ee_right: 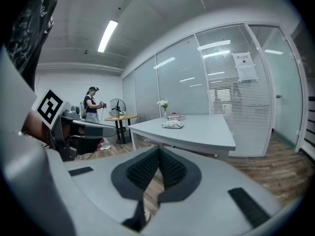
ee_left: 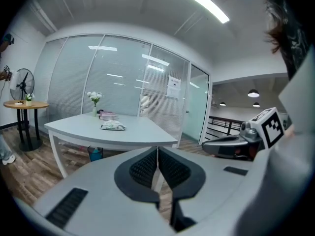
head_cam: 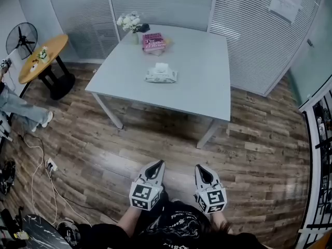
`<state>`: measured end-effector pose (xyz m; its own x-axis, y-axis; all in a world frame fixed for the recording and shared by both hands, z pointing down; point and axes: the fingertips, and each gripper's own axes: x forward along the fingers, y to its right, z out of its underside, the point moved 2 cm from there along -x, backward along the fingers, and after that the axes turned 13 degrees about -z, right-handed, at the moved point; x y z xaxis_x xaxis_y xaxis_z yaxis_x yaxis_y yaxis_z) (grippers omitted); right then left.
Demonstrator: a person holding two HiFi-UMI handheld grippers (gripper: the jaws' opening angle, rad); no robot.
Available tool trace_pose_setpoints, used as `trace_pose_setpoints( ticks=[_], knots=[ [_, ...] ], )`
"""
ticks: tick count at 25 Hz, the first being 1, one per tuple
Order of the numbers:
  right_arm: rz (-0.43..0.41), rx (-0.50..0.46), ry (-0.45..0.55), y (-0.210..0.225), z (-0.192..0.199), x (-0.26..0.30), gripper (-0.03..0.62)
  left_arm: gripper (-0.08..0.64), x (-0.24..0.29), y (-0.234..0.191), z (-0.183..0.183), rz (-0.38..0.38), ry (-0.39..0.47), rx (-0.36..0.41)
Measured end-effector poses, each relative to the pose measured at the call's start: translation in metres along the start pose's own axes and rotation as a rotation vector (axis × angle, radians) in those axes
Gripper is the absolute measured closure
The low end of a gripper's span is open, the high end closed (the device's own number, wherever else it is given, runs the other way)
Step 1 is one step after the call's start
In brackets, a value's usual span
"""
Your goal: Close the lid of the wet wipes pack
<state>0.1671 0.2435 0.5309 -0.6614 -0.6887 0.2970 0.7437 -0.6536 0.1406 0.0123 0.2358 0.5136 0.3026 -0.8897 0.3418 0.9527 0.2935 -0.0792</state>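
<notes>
The wet wipes pack [head_cam: 161,74] lies near the middle of the grey table [head_cam: 207,92], its white lid standing up. It shows small and far off in the left gripper view as wipes pack [ee_left: 112,126] and in the right gripper view as wipes pack [ee_right: 172,125]. My left gripper [head_cam: 157,166] and right gripper [head_cam: 200,169] are held side by side low over the wooden floor, well short of the table's near edge. Both are shut with nothing between the jaws: left gripper [ee_left: 157,151], right gripper [ee_right: 158,153].
A pink book [head_cam: 153,42] and a vase of white flowers [head_cam: 129,22] stand at the table's far side. A round wooden side table [head_cam: 44,56] and a fan [head_cam: 21,38] are at the left, where a person [ee_right: 92,109] stands. Glass partitions [head_cam: 259,35] wall the back and right. Cables [head_cam: 41,175] trail on the floor.
</notes>
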Motion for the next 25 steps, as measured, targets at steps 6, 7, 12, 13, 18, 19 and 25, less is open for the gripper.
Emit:
trace_pose_setpoints(
  ticks=[6,7,12,13,18,19,25],
  knots=[
    [0.042,-0.007,0.020,0.028,-0.033,0.056,0.594,0.549,0.057,-0.044,-0.040,0.024,0.034,0.014],
    [0.046,-0.008,0.018,0.031,-0.037,0.065,0.594,0.549,0.065,-0.052,-0.043,0.025,0.034,0.010],
    [0.066,0.008,0.002,0.040,-0.050,0.104,0.594,0.549,0.100,-0.080,-0.060,0.058,0.027,0.011],
    [0.072,0.011,0.004,0.042,-0.053,0.113,0.594,0.549,0.107,-0.086,-0.064,0.069,0.027,0.018],
    [0.094,0.020,0.023,0.050,-0.071,0.155,0.594,0.549,0.141,-0.115,-0.082,0.110,0.037,0.031],
    [0.098,0.023,0.027,0.051,-0.073,0.163,0.594,0.549,0.147,-0.121,-0.085,0.118,0.040,0.035],
    [0.087,0.069,0.049,0.052,-0.082,0.205,0.594,0.549,0.175,-0.161,-0.093,0.122,0.033,0.035]
  ],
)
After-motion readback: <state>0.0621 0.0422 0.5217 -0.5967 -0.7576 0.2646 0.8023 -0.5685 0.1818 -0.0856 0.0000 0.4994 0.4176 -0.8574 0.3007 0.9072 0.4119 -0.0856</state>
